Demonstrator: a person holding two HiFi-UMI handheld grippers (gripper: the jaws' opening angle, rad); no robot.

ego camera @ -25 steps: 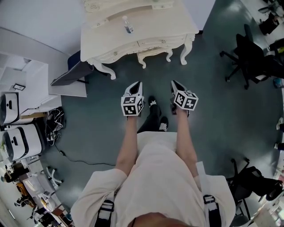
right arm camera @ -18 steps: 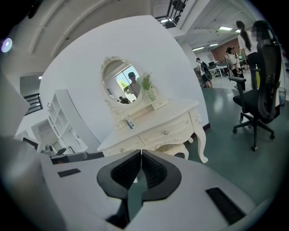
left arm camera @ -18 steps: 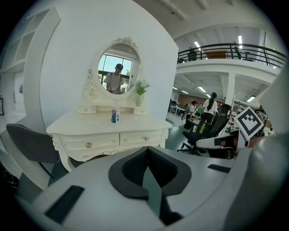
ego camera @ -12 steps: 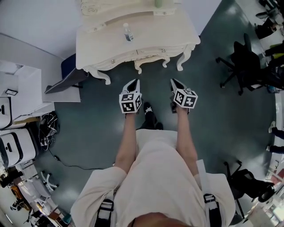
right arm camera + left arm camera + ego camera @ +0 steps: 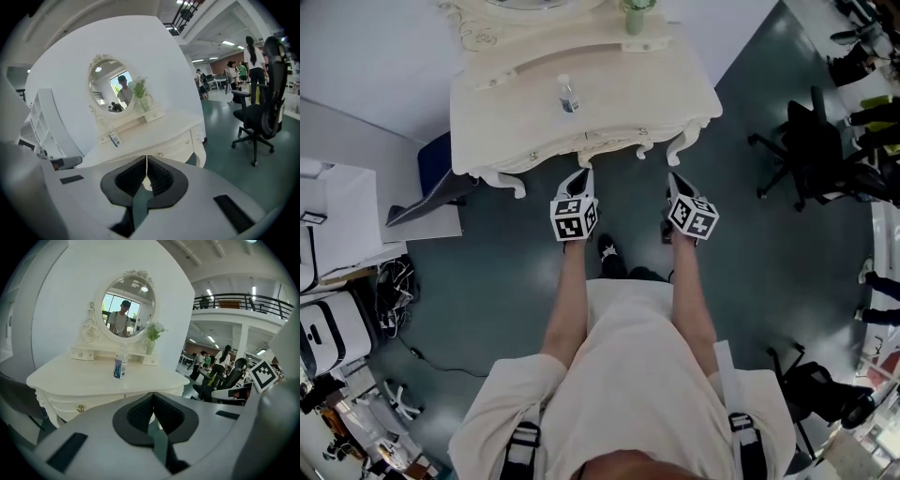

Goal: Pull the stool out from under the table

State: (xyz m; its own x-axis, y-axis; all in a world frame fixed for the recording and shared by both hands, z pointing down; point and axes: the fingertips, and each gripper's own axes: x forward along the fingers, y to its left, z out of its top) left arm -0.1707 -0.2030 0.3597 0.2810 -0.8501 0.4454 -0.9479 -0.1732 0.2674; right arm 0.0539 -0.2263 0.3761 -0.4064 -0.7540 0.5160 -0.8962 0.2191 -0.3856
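A cream dressing table stands against the white wall. Under its front edge only the carved cream legs of the stool show; the seat is hidden by the tabletop. My left gripper and right gripper are held side by side just short of the table's front, both shut and empty. In the left gripper view the closed left gripper points at the table's drawer front. In the right gripper view the closed right gripper points at the table from its right.
A small bottle, a vase with a plant and an oval mirror are on the table. A black office chair stands at the right, a grey box and white cabinets at the left. My feet are on the dark floor.
I have stepped closer to the table; both grippers have moved forward until their tips almost reach its front edge. Both stay shut.
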